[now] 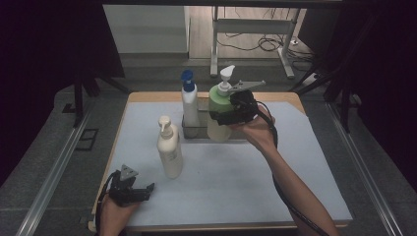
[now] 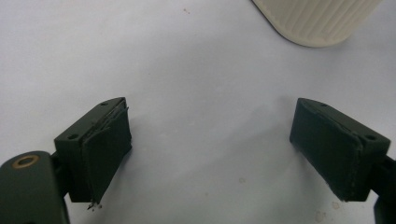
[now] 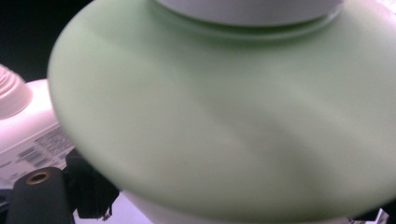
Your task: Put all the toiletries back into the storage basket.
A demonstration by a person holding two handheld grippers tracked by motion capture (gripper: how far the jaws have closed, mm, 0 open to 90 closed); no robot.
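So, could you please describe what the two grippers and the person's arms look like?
Both grippers are black with two blocky jaws. The left gripper carries a grey three-cornered plate, as does the right gripper. A black cable trails along the right forearm. The left jaw pads look frayed, with a brass-coloured fitting beside them. No sleeves show on the forearms.

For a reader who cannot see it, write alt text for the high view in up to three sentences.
A person's right gripper clasps a green pump bottle at a small dark rack, where a white bottle with a blue pump stands. A cream pump bottle stands alone on the pale table. The left gripper rests open near the table's front left corner.
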